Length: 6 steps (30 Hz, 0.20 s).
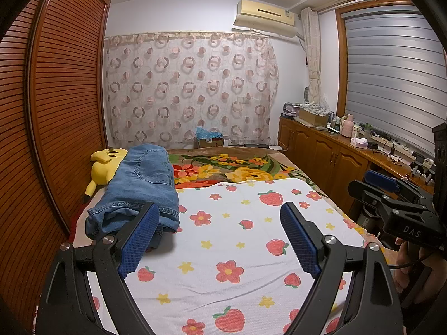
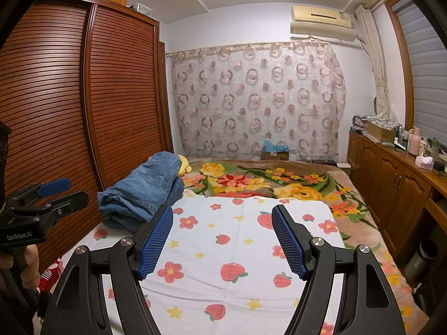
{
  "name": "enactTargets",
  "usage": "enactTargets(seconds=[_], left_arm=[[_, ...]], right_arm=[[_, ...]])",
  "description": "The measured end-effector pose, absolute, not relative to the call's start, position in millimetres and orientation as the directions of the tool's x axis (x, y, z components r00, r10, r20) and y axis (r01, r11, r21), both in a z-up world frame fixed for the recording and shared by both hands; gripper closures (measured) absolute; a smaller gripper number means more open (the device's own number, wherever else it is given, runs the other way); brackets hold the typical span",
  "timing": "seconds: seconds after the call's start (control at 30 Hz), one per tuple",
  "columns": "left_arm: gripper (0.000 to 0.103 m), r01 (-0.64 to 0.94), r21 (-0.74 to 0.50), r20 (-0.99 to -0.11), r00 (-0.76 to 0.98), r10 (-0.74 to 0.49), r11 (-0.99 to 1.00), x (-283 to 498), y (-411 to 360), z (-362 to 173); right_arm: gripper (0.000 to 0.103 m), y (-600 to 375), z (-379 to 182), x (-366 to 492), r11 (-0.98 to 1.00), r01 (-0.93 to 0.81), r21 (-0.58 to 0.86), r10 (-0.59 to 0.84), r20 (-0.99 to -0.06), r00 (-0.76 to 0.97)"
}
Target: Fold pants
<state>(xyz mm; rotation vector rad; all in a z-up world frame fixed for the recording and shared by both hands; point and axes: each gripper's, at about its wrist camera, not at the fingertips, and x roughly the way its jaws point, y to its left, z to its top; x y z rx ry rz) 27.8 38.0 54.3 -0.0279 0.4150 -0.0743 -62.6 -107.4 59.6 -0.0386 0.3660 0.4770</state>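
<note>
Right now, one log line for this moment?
jeans: piled, untouched | left hand-held gripper: open, empty | right hand-held gripper: open, empty

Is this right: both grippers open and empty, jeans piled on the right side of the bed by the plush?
Not quite. The jeans lie on the left side of the bed, next to the wardrobe, as the left wrist view shows. The rest holds: left gripper and right gripper open and empty, plush beside the jeans.
</note>
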Motion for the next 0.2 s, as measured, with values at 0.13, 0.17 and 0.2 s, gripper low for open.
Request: enactTargets(seconds=[0.13, 0.17, 0.2], left_arm=[[0.014, 0.067, -0.042, -0.403, 0.912, -0.078, 0.997, 27.0, 37.4, 54.2], [0.014, 0.067, -0.043, -0.402, 0.912, -0.078, 0.997, 27.9, 38.3, 53.8], [0.014, 0.067, -0.043, -0.402, 0.912, -0.078, 0.997, 27.8, 38.2, 53.7]], right_arm=[[0.028, -107.5, 60.0, -62.3, 0.889, -0.455, 0.048, 0.441, -0.353, 0.825], [0.028, -107.4, 59.7, -62.6, 0.889, -0.455, 0.048, 0.441, -0.353, 0.825], [0.028, -107.3, 59.4, -62.7, 0.889, -0.455, 0.048, 0.441, -0.352, 0.825]])
